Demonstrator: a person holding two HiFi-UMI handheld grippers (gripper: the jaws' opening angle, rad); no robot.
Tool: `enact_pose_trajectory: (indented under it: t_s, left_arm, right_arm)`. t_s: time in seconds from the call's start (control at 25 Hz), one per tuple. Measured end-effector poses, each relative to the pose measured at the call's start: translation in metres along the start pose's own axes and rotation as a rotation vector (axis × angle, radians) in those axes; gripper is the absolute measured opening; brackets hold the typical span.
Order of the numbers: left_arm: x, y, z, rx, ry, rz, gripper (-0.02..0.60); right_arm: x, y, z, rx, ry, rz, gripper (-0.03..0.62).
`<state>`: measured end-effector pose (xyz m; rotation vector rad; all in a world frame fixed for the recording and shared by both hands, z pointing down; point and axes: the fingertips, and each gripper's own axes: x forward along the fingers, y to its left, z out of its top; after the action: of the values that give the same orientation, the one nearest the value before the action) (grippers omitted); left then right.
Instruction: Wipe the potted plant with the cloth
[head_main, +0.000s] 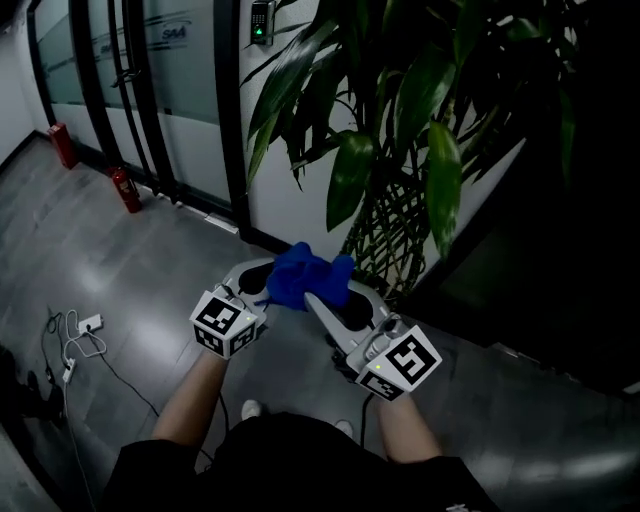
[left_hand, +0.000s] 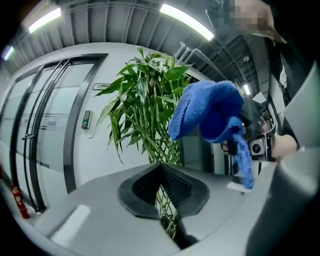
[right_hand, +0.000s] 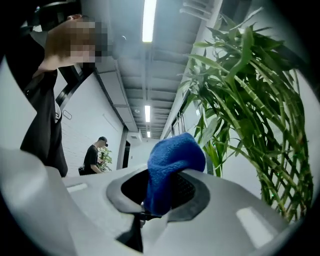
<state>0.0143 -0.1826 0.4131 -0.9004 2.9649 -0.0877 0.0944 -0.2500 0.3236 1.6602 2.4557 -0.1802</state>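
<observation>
Lettering on the glass door (head_main: 172, 40) is too blurred to read, while the right gripper (right_hand: 159, 192) clamps the blue cloth (right_hand: 172, 160) just short of the plant (head_main: 400, 130), and the left gripper (left_hand: 161, 169) beside it has its jaws together and empty.

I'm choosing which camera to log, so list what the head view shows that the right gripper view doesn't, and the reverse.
Head view only: the left gripper, a red fire extinguisher by the glass doors, and white cables on the floor. Right gripper view only: a ceiling light strip and a person standing in the distance. Both: the blue cloth clamped in the right gripper, and the potted plant.
</observation>
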Motion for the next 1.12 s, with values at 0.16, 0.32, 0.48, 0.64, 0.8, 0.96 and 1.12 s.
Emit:
enact_pose_trajectory:
  t_s: [0.16,0.32,0.48,0.64,0.8,0.96,1.12]
  left_arm:
    - [-0.007,0.033,-0.001,-0.010,-0.010,-0.090,0.006]
    - [0.007,0.035,0.005,0.006,-0.006,-0.206,0.006]
    - [0.039,0.022,0.032,0.024,-0.042,-0.285,0.006]
    - [0.057,0.025,0.061,0.022,-0.092,-0.325,0.006]
    - [0.078,0.023,0.084,0.032,-0.121,-0.359,0.008]
    - [0.101,0.018,0.095,0.064,-0.111,-0.364,0.008]
    - [0.120,0.001,0.101,0.124,-0.115,-0.393,0.008]
  right_arm:
    - [0.040,0.017,-0.005,-0.051,0.005,-0.071,0.086]
    - [0.054,0.016,0.009,-0.113,-0.016,-0.160,0.086]
    - [0.051,-0.005,0.049,-0.188,-0.027,-0.222,0.086]
    - [0.060,-0.016,0.097,-0.290,-0.074,-0.260,0.086]
    - [0.063,-0.048,0.142,-0.364,-0.128,-0.347,0.086]
    - [0.059,-0.079,0.166,-0.400,-0.175,-0.444,0.086]
    - [0.052,-0.101,0.168,-0.419,-0.173,-0.529,0.086]
